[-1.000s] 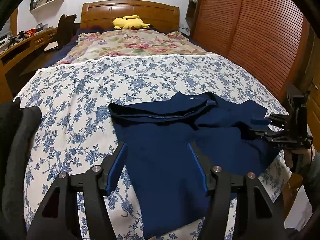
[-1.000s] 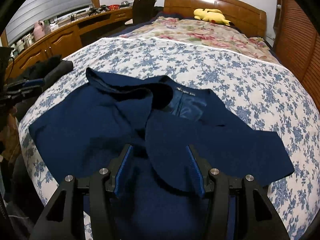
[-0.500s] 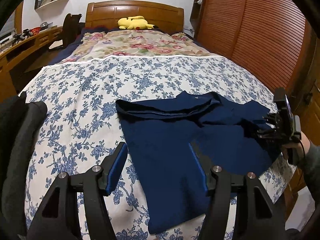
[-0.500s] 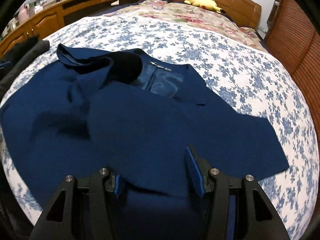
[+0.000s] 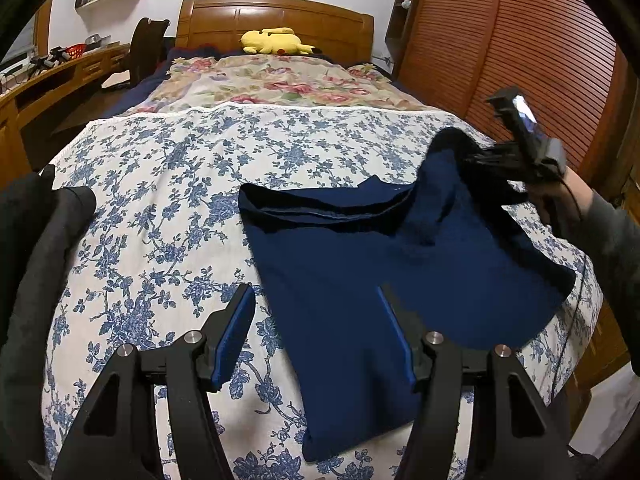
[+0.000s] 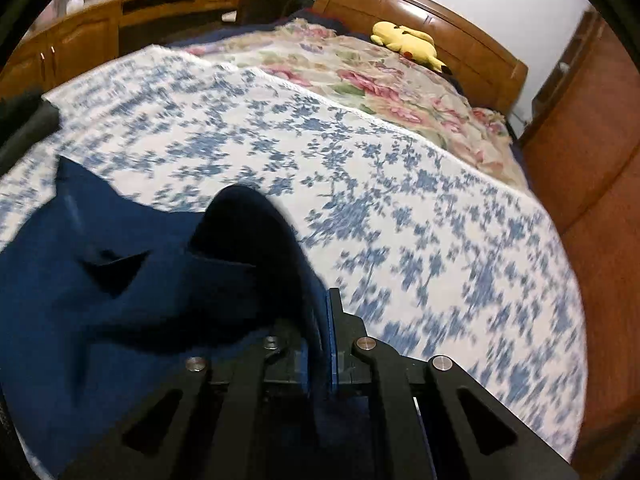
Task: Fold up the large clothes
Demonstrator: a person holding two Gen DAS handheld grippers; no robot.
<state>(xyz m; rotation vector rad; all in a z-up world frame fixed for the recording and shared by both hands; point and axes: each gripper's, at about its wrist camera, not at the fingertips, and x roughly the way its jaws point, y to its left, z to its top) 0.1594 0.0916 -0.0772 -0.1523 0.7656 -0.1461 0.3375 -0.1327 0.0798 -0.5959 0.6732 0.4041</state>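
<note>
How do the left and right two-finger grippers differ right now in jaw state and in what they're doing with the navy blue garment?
The left gripper stands open, blue pads apart, gripping nothing; the right gripper has just closed and is shut on a fold of the navy blue garment. The left hovers over the cloth lying flat on the blue floral bedsheet; the right holds its edge lifted off the sheet. Both have black frames and blue pads.

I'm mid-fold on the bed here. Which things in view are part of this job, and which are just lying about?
Part of the job:
- navy garment, spread on the blue-flowered sheet
- right claw, just closed on the garment's edge, lifting it
- left claw, open above the garment

Lying about:
- yellow plush toy by the headboard
- rose-print quilt
- black clothing at the bed's left edge
</note>
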